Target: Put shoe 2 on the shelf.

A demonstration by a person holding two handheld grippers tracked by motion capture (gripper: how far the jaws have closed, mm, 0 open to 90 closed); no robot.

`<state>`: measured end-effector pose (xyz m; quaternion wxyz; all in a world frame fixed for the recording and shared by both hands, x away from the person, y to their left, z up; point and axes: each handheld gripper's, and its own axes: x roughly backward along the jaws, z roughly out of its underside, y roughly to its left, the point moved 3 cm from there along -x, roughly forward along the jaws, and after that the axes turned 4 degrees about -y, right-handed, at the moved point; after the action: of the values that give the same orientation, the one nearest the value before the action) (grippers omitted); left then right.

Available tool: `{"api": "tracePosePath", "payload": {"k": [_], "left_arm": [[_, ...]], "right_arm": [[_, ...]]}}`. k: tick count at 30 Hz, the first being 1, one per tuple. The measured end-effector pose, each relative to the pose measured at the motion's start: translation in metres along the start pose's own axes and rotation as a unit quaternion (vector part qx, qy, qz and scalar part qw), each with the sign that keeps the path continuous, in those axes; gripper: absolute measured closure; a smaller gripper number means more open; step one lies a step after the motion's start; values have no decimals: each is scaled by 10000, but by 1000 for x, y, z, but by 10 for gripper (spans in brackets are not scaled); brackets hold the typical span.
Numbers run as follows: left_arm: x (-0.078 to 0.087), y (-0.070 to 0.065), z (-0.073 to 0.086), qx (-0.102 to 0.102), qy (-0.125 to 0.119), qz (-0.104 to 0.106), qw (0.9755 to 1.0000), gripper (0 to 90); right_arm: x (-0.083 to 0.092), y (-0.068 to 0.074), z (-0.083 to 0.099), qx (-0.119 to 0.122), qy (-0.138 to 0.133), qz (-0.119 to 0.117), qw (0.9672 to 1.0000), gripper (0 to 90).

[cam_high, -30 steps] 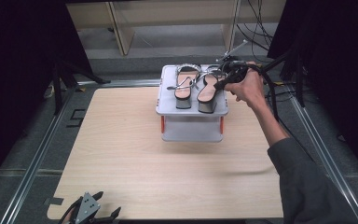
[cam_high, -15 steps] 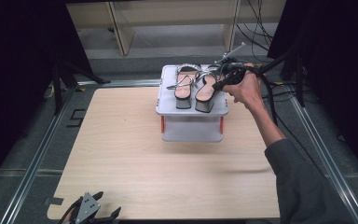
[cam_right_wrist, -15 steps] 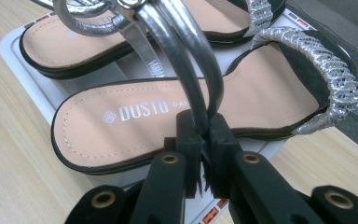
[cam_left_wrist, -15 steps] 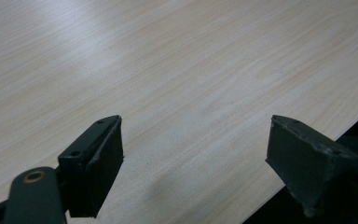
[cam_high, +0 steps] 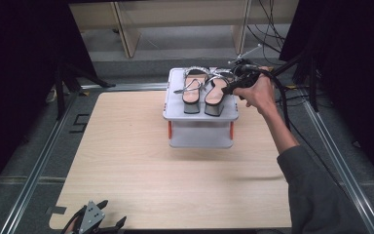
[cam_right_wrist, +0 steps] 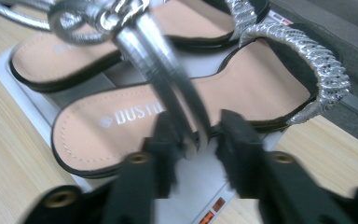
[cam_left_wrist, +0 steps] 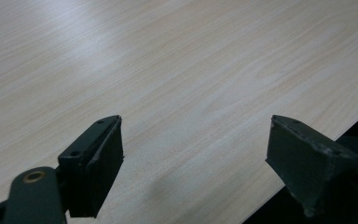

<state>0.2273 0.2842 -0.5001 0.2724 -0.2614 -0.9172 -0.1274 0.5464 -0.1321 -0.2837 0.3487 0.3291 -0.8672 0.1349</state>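
Two wedge sandals with tan insoles and silver straps stand side by side on top of a small grey rack at the far middle of the table. The left sandal stands free. At the right sandal, a hand holds my right gripper, shut on its silver ankle strap. The strap runs between the two black jaws of the right gripper, above the insole. My left gripper lies at the table's near left edge, open, with bare wood between its jaws.
The rack has a lower shelf and orange posts. Light wooden table spreads in front of it. Metal rails run along both sides; cables trail behind the right hand. A wooden frame stands beyond the table.
The right hand and gripper have shifted slightly toward the far side of the rack with the strap. The left gripper has not moved.
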Motion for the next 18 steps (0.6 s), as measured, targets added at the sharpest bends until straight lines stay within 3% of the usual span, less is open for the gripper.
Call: {"api": "tracePosePath", "payload": {"k": [2, 5, 8, 10, 13, 14, 18], "left_arm": [[0, 0, 0, 11, -5, 3, 10000, 180], [-1, 0, 0, 23, -3, 2, 10000, 180], [-1, 0, 0, 7, 9, -1, 10000, 180], [-1, 0, 0, -2, 18, -2, 10000, 180], [-1, 0, 0, 7, 17, -9, 10000, 180], [-1, 0, 0, -4, 26, -8, 10000, 180], [-1, -1, 0, 118, 10, 30, 9999, 180]], "right_arm": [[2, 0, 1, 58, -155, -84, 9998, 575], [9, 6, 4, 75, -103, -131, 9998, 505], [19, 14, 5, 32, -210, -192, 9996, 468], [23, 16, 5, 93, -204, -167, 9996, 445], [38, 24, 9, 23, -142, -316, 9994, 403], [39, 26, 11, 98, -253, -278, 9992, 392], [51, 38, 22, 197, -84, -412, 9989, 363]]}}
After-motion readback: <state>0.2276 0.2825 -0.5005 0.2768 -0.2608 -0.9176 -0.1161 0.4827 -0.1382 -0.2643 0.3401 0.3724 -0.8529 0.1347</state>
